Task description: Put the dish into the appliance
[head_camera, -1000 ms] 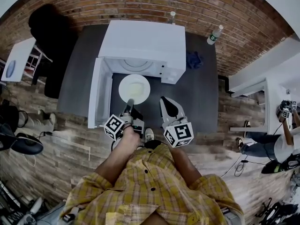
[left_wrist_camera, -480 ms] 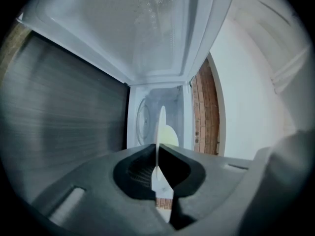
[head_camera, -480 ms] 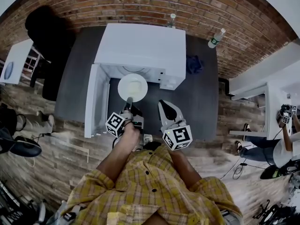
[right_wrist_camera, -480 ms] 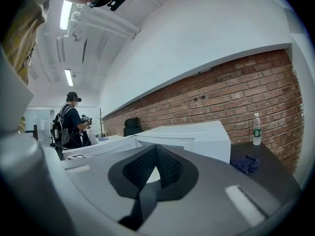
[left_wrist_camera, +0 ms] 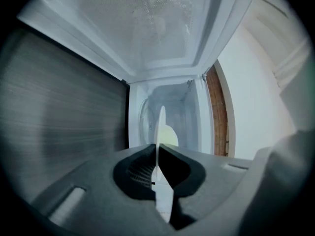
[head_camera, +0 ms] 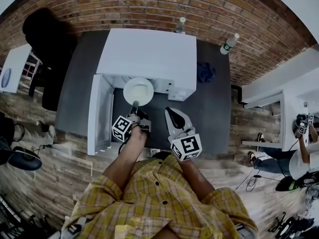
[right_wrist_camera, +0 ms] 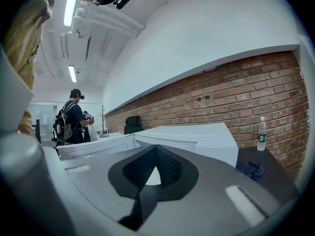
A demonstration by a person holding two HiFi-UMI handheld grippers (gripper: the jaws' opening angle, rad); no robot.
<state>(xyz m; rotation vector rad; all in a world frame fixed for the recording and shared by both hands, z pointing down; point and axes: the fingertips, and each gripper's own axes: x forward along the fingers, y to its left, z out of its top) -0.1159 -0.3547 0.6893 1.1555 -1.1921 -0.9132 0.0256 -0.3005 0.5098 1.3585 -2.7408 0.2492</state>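
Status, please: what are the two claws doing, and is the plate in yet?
Left gripper shut on plate rim. Right gripper shut, empty, held back. Plate at the microwave's open mouth, not set down. Door swung wide left; nothing blocks the path.

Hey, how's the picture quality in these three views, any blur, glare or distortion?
Head view: strong fisheye, the brick wall bows into an arc, and the floor at lower left smears. Left gripper view: dark vignette round the rim, the table streaked with blur, the plate edge-on and crisper. Right gripper view: mostly sharp, ceiling lights blown out.
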